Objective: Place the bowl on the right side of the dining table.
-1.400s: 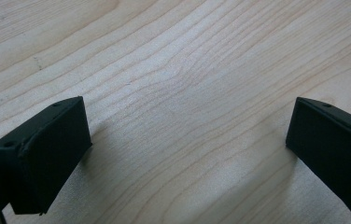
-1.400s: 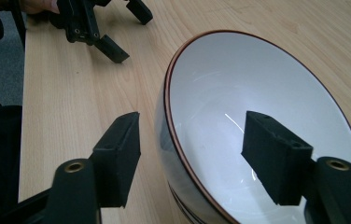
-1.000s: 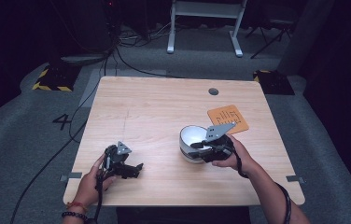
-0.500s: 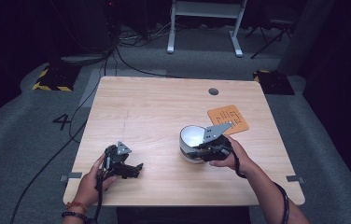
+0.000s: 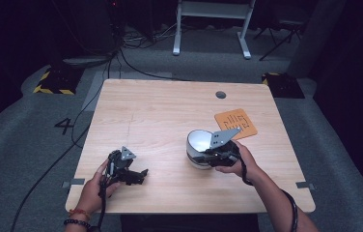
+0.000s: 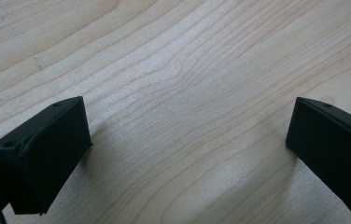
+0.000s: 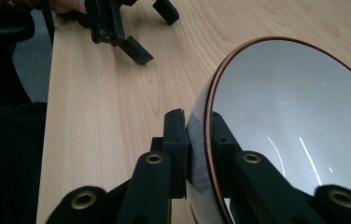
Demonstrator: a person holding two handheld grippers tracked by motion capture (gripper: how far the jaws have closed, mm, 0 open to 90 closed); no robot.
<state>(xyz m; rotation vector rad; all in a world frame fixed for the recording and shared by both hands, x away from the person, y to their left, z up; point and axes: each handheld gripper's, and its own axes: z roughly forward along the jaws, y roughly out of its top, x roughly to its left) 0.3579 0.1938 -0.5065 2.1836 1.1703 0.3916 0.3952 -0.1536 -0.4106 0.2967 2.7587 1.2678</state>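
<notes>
The white bowl (image 5: 198,145) with a thin brown rim stands on the wooden bench (image 5: 170,111), just beside the orange card (image 5: 236,123), on that card's near left side. The right hand-held gripper (image 5: 207,155) is clamped on the bowl's rim: in the right gripper view one jaw presses the outer wall and the other sits inside the bowl (image 7: 295,116), the wall pinched between them. Its jaws have just been closing onto that wall. The person's right hand (image 5: 237,162) holds this gripper at the bowl's near right side. The left hand-held gripper (image 5: 138,176) rests well to the left of the bowl, jaws spread wide over bare wood with nothing between them, held by the left hand (image 5: 95,186).
</notes>
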